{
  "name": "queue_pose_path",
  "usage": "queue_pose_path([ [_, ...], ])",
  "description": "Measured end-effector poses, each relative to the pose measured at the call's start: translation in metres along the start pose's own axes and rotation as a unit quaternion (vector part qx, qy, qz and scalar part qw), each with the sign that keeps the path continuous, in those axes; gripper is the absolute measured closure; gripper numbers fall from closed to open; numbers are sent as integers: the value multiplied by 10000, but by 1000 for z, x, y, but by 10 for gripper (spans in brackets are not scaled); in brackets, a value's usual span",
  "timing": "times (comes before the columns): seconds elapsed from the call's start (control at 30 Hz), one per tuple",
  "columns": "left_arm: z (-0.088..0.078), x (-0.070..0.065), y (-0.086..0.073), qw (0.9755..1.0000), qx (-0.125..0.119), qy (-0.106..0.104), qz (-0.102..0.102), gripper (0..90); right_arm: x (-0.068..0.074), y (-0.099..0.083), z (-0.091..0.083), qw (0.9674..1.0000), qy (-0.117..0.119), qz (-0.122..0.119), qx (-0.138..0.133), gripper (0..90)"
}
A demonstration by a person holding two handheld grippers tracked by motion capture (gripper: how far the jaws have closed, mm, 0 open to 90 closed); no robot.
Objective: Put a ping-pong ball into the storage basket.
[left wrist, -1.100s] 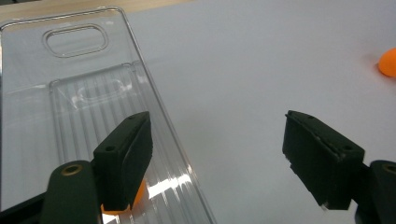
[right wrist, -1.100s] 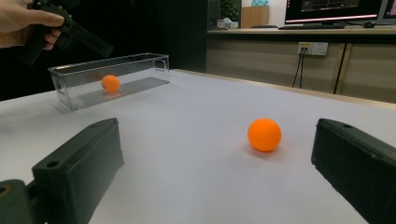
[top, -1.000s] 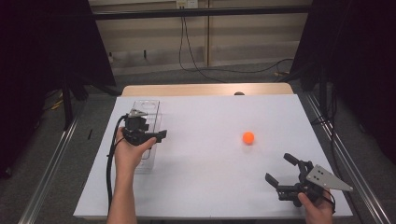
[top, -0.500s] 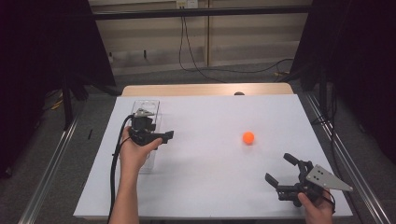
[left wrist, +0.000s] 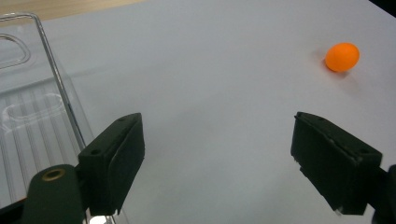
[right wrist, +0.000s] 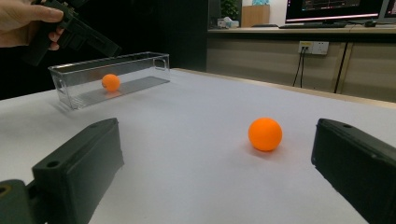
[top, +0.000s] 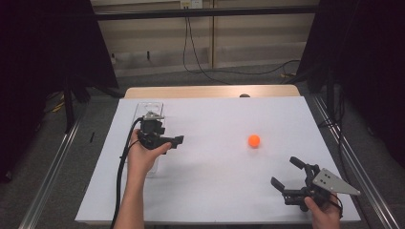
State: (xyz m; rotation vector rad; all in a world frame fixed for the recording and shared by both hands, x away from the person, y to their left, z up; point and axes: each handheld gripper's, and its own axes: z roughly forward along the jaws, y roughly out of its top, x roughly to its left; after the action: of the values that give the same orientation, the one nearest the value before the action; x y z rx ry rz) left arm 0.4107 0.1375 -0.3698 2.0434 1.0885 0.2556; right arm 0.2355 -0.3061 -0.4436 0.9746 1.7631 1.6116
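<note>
Seemingly the work is putting orange balls into a clear box, and it looks about half done. From the high view, the left gripper hangs just past the clear box's near-right edge, its jaws having just been opening with nothing between them. One orange ball lies loose on the white table, well apart from that gripper on its jaw side, and ahead of the right gripper, which rests spread and empty near the table's front edge. The left hand covers much of the box from above, so its contents cannot be made out there.

Along the left gripper's own jaws, they stand released over bare sheet; the loose ball sits far ahead toward the right jaw, and the box wall runs beside the left jaw, its near end cut off.

Along the right gripper's wide, empty jaws, the loose ball lies just ahead, nearer the right jaw. Farther off to the left, the box holds a second ball, with the other gripper above it. So one ball is in and one is left to fetch.
</note>
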Motion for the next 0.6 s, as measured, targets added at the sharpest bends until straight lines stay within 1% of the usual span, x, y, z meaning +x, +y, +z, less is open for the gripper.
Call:
queue_pose_path([
  [0.1, 1, -2, 0, 10000, -59, -24, -29, 164, 0, 0, 0, 10000, -6, -1, 1, 15],
  [0.2, 2, -3, 1, 10000, -62, -38, 7, 155, 0, 0, 0, 10000, -6, -1, 4, 15],
  [0.23, 2, -3, 1, 10000, -32, -35, 56, 150, 0, 0, 0, 10000, -6, 3, 7, 15],
  [0.37, 5, -6, 1, 10000, -11, -80, 49, 143, 0, 0, 0, 10000, -4, 3, 4, 15],
  [0.6, 8, -11, 2, 9999, 39, -95, 134, 130, 0, 0, 0, 10000, -8, 2, 9, 15],
])
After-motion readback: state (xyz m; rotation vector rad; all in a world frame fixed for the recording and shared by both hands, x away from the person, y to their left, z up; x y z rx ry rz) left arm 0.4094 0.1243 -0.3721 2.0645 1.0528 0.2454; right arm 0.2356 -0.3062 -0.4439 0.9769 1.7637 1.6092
